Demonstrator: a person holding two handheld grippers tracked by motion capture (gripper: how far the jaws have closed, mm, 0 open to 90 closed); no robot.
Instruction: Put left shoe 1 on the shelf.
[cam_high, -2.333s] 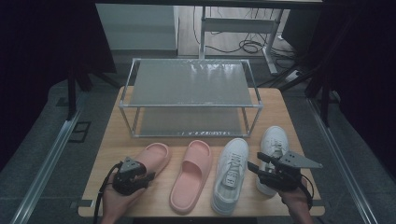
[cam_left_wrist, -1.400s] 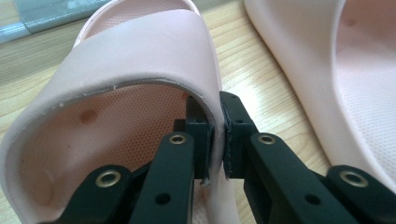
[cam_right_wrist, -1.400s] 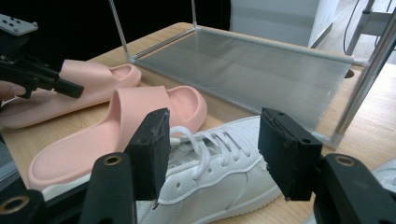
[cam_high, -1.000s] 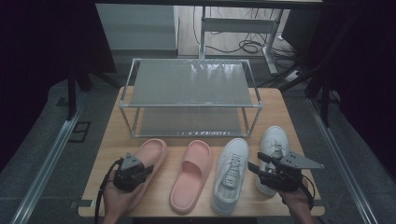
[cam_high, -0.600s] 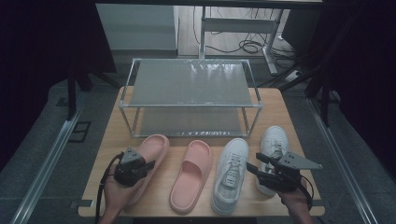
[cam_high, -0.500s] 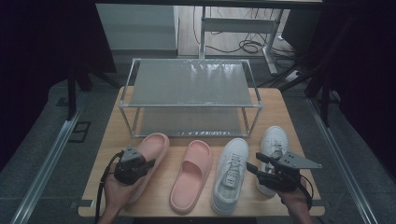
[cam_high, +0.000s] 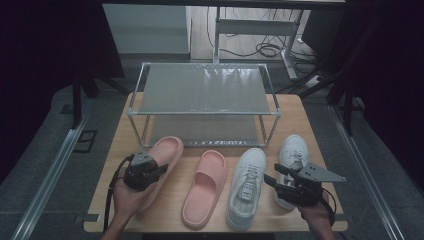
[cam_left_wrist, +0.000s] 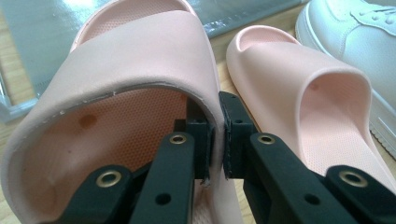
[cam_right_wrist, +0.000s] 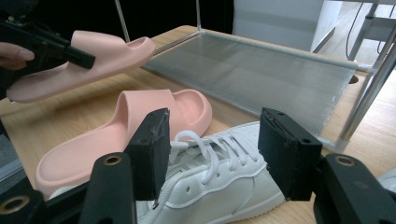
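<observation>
your left gripper (cam_left_wrist: 215, 135) pinches the strap edge of a soft pink foam slide sandal (cam_high: 162, 162), lifted off the pale wooden table (cam_high: 310, 125) in front of the two-tier clear-shelved metal rack (cam_high: 202, 95); its footbed is finely dimpled. its twin pink slide (cam_high: 205, 187) lies flat nearer you than the rack. your right gripper (cam_right_wrist: 212, 154) hovers, jaws wide, over a white lace-up sneaker (cam_right_wrist: 219, 186).

I see the slipper (cam_left_wrist: 140, 60) in my left gripper (cam_left_wrist: 215, 135) as matt pink foam, its footbed finely pebbled, and the jaws as matt black plastic with brass-looking rivets. The sneaker (cam_right_wrist: 210, 186) looks like smooth white leather with cloth laces. The table (cam_high: 310, 120) is pale wood, and the rack (cam_high: 205, 90) has shiny metal tubes with ribbed, glossy shelves.
</observation>
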